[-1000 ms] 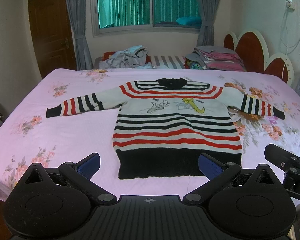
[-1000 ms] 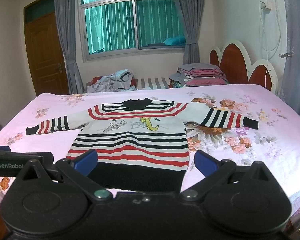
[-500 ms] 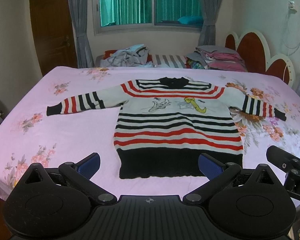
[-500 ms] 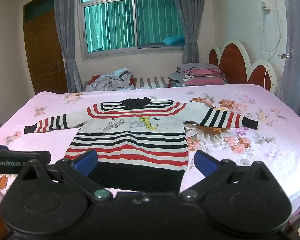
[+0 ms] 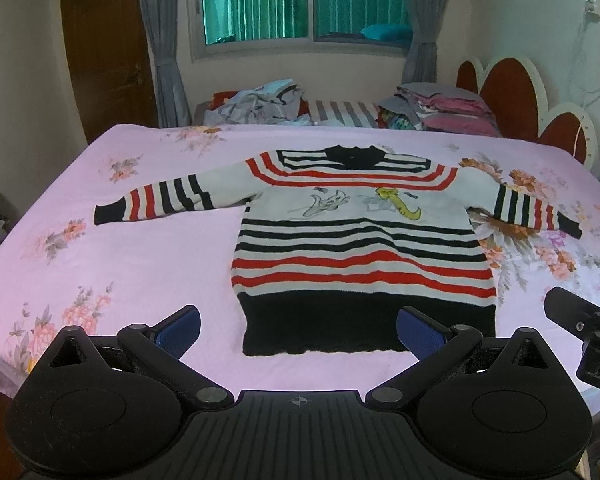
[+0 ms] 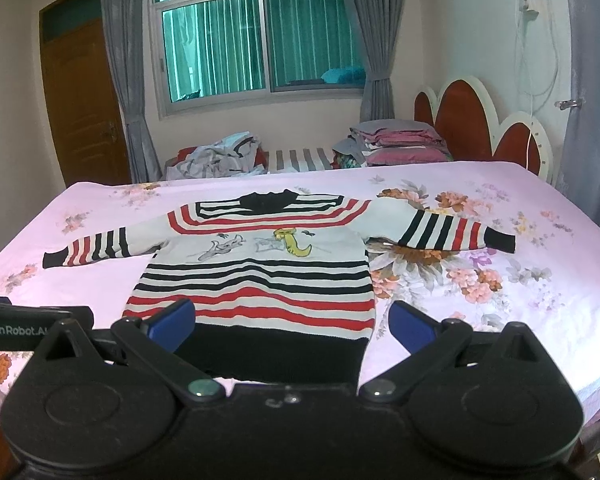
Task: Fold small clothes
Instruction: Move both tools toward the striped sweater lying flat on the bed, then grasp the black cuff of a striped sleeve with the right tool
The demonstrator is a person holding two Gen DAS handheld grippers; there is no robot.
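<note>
A small sweater with red, black and white stripes lies flat on the pink floral bed sheet, front up, both sleeves spread out, black hem nearest me. It also shows in the right wrist view. My left gripper is open and empty, held above the bed's near edge in front of the hem. My right gripper is open and empty, in front of the hem's right part. The right gripper's body shows at the right edge of the left wrist view.
A heap of unfolded clothes and a stack of folded clothes lie beyond the far side of the bed. A red scalloped headboard stands at the right. A wooden door is at the left.
Both grippers have moved slightly closer to the bed and tilted a little; the sweater sits a bit lower in both views. Jaws stay open; the sweater has not moved.
</note>
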